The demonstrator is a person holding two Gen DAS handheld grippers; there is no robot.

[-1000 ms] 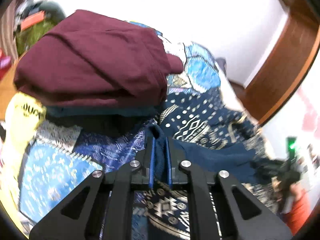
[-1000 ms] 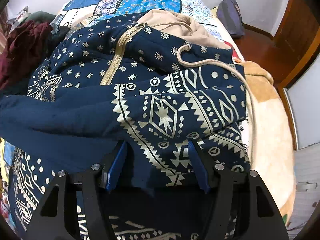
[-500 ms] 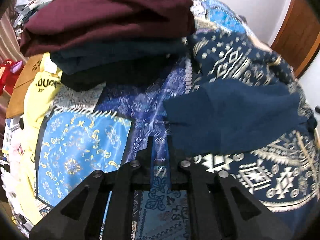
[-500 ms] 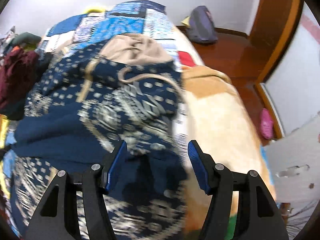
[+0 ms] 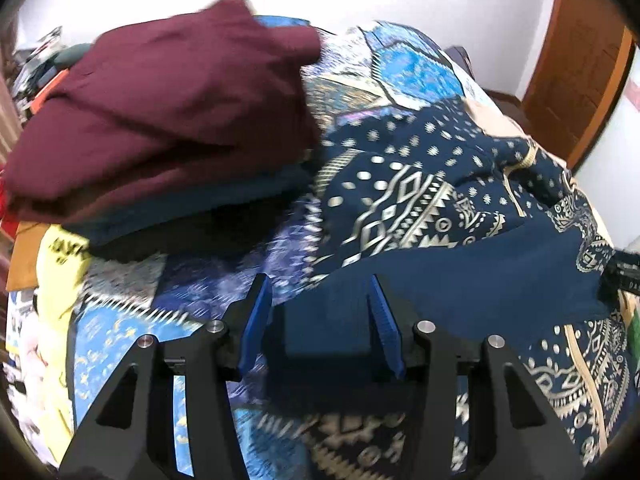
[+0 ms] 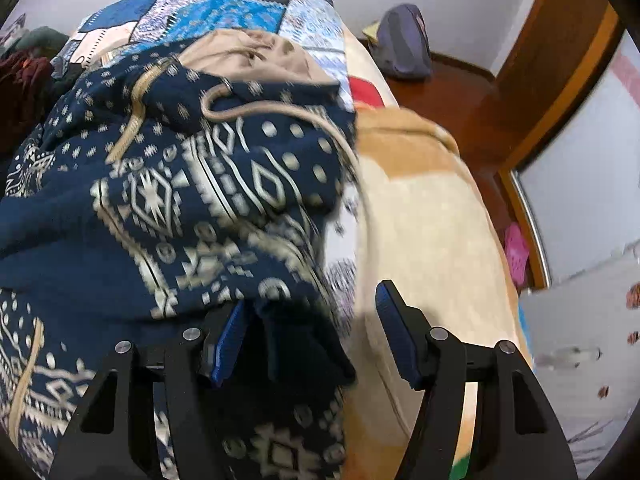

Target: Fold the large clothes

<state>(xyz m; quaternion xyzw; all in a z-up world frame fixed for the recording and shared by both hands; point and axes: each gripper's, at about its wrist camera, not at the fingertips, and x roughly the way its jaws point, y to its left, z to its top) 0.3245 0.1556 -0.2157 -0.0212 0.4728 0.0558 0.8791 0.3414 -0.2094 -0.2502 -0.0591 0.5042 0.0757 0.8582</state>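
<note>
The left gripper (image 5: 318,324), pinched on the navy sleeve (image 5: 460,280) 1 second ago, is opening; the right gripper (image 6: 310,330) has slid toward the hoodie's edge

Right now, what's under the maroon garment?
Under the maroon garment lie a dark blue fold and a black one, stacked on the quilt. Anything deeper is covered.
</note>
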